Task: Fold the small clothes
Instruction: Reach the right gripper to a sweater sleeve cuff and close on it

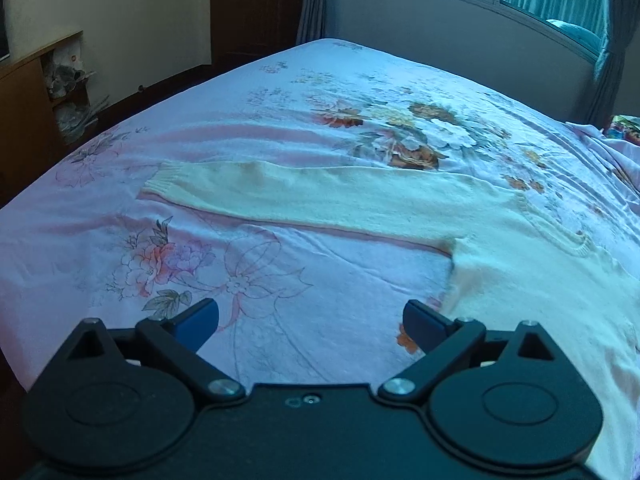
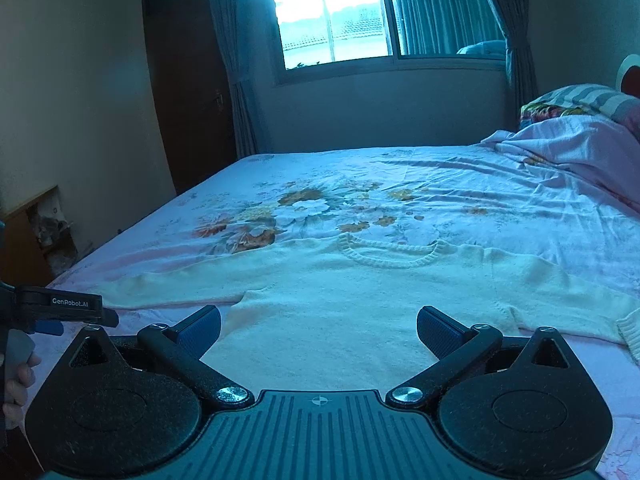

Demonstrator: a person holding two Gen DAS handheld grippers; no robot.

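Observation:
A cream knit sweater (image 1: 520, 280) lies flat on the bed, front up, with its left sleeve (image 1: 280, 192) stretched out to the left and its ribbed neckline (image 2: 394, 254) toward the window. In the right wrist view its body (image 2: 340, 320) fills the near middle. My left gripper (image 1: 312, 320) is open and empty, above the bare sheet just left of the sweater's side. My right gripper (image 2: 318, 326) is open and empty, above the sweater's lower body. The left gripper also shows at the left edge of the right wrist view (image 2: 60, 312).
The bed has a pale pink floral sheet (image 1: 280, 92). A bunched pink cover and pillows (image 2: 580, 128) lie at the right. A wooden shelf unit (image 1: 36, 96) stands left of the bed. A window with curtains (image 2: 360, 16) and a dark door (image 2: 184, 80) are behind.

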